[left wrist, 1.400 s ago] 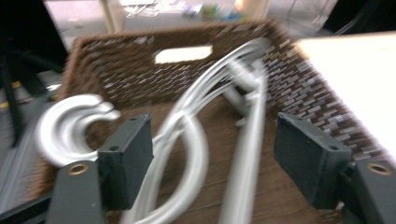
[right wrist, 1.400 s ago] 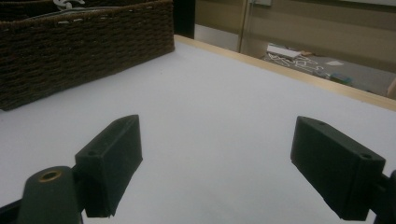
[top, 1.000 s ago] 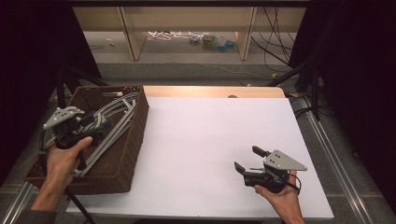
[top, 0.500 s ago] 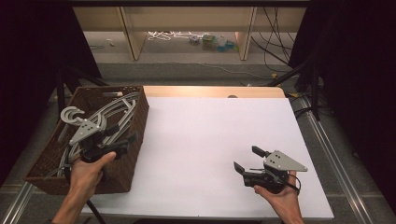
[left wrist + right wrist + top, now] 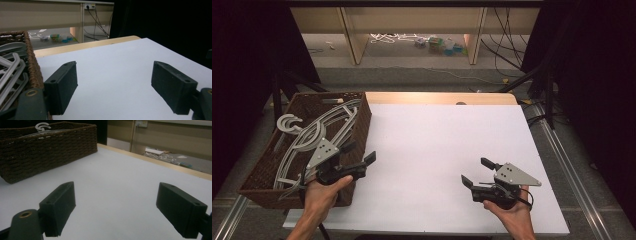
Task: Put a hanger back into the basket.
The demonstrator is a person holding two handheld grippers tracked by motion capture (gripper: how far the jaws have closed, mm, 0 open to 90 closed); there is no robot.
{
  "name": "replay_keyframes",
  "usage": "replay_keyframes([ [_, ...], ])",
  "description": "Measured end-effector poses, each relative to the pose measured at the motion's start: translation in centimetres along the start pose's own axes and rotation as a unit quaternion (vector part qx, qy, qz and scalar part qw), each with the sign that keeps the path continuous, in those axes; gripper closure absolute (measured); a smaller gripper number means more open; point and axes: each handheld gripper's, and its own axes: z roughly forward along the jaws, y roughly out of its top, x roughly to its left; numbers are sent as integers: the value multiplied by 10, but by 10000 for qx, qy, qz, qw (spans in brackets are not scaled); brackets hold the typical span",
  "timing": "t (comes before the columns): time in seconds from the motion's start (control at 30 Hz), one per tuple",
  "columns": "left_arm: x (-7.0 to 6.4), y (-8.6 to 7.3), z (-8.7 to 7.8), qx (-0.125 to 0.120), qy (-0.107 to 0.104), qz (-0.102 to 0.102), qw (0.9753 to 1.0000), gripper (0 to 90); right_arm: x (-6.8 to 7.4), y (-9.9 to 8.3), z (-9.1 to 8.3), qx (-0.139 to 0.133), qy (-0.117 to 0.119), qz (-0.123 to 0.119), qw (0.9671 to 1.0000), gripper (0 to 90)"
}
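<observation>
A brown wicker basket stands at the table's left edge and holds several grey plastic hangers. My left gripper hangs open over the basket's right wall, its jaws pointing out over the white table top. In the left gripper view the left gripper has nothing between its jaws, with the basket rim and hangers at the left. Near the front right of the table my right gripper stands open and empty. The right gripper looks across the table at the basket, where a hanger hook sticks up.
A wooden strip runs along the table's far edge. Beyond it stand low shelves with loose cables and small items on the floor. Dark stand legs rise at both sides of the table.
My left gripper has moved right, from above the basket's left side to its right wall, and now points over the table. The right gripper has stayed still.
</observation>
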Motion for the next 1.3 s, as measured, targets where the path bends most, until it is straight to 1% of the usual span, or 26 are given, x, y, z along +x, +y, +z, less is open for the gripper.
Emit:
replay_keyframes([
  [0.07,-4,-3,1,-56,-84,38,9999,202,0,0,0,-81,83,-10,9999,163],
  [0.1,-5,-4,1,-66,-87,86,9999,199,0,0,-1,-55,114,3,9999,161],
  [0.2,-11,-10,3,-92,-132,203,9997,193,0,-1,-1,-111,131,4,9999,161],
  [0.23,-12,-13,5,-61,-197,258,9995,192,0,-1,-1,-132,123,2,9998,161],
  [0.3,-13,-18,8,-29,-202,374,9991,187,2,-1,-2,-116,85,24,9999,161],
  [0.4,-14,-25,10,-29,-245,317,9992,183,6,-2,-1,-33,166,73,9998,161],
  [0.47,-16,-28,9,-82,-244,309,9992,179,8,-3,-1,-92,158,1,9998,161],
  [0.5,-17,-30,9,-119,-301,281,9991,178,9,-3,-1,-11,202,50,9998,161],
  [0.53,-18,-32,8,-155,-359,259,9989,175,11,-4,-1,-35,186,66,9998,162],
  [0.57,-19,-34,7,-172,-372,318,9987,169,11,-4,-1,-28,250,79,9997,161],
  [0.6,-20,-35,6,-172,-415,444,9980,165,12,-5,1,-98,276,72,9995,161],
  [0.63,-20,-35,5,-197,-471,446,9977,164,13,-5,0,-95,190,17,9998,161],
  [0.67,-19,-35,3,-189,-476,420,9978,161,14,-6,1,-47,306,80,9995,162],
  [0.7,-19,-35,2,-243,-466,351,9980,159,14,-5,0,-20,303,15,9995,161],
  [0.77,-18,-37,0,-290,-453,331,9980,160,15,-6,-1,-39,224,33,9997,161],
  [0.8,-18,-38,-1,-267,-400,357,9982,160,15,-6,-1,-26,265,76,9996,161],
  [0.87,-19,-43,-3,-234,-392,375,9983,160,15,-8,0,-131,338,160,9992,161],
  [0.9,-19,-46,-3,-213,-370,378,9984,160,15,-8,-2,-56,320,165,9993,161],
  [0.97,-21,-50,-3,-198,-369,362,9985,160,17,-8,-3,-62,321,224,9992,161],
  [1.0,-21,-51,-3,-176,-348,400,9984,160,17,-8,-3,-88,285,178,9994,161],
  [1.07,-23,-52,-4,-189,-341,430,9983,160,20,-8,-5,-65,325,153,9993,161],
  [1.13,-24,-53,-3,-211,-364,422,9982,160,21,-9,-6,-27,356,183,9992,161],
  [1.17,-25,-53,-3,-183,-355,439,9982,160,22,-10,-7,-51,322,158,9993,161],
  [1.2,-25,-54,-3,-177,-342,445,9983,160,23,-11,-7,-106,354,210,9991,161],
  [1.23,-26,-54,-3,-182,-353,438,9983,160,23,-11,-8,-61,359,198,9991,161],
  [1.3,-26,-55,-4,-178,-368,453,9981,160,23,-12,-10,-41,289,191,9994,161],
])
